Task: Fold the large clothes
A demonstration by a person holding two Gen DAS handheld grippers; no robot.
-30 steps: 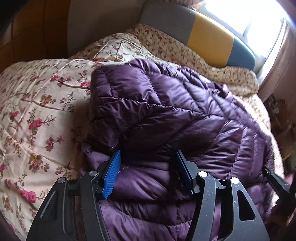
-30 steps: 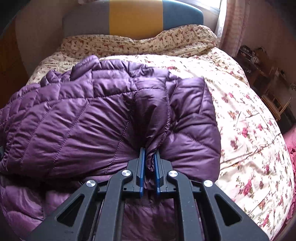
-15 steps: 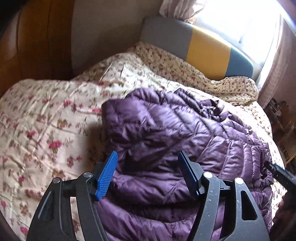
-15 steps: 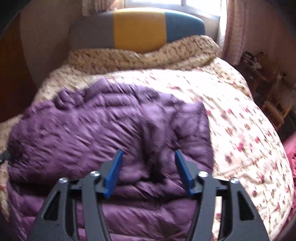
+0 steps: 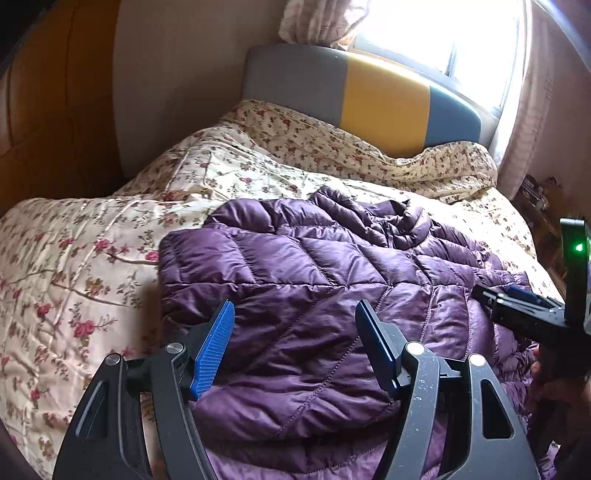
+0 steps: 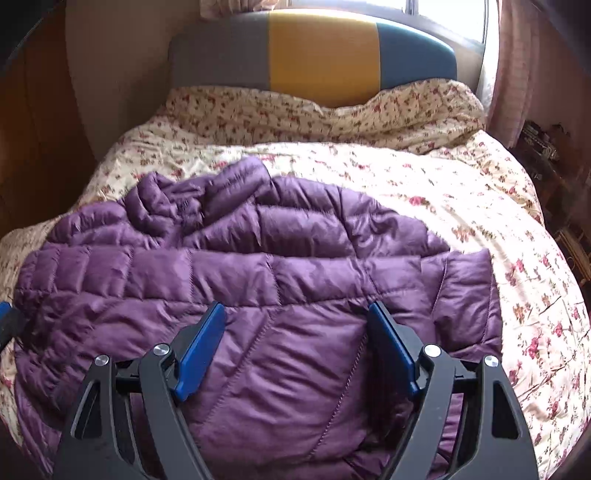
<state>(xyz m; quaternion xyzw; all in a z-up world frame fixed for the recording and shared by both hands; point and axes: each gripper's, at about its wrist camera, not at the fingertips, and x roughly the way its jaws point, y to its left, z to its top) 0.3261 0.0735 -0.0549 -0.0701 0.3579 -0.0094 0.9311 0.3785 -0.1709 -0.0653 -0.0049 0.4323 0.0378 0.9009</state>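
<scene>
A purple quilted down jacket lies folded over on itself on a floral bed quilt; it also shows in the right wrist view. My left gripper is open and empty, held just above the jacket's near left part. My right gripper is open and empty above the jacket's near right part. The right gripper also shows at the right edge of the left wrist view. The jacket's collar is bunched at the far side.
A grey, yellow and blue headboard stands at the far end under a bright window with curtains. A wooden wall is on the left. Cluttered furniture stands right of the bed.
My right gripper has let go of the jacket fold and opened. Both grippers have pulled back and up from the jacket, which now lies flatter on the bed.
</scene>
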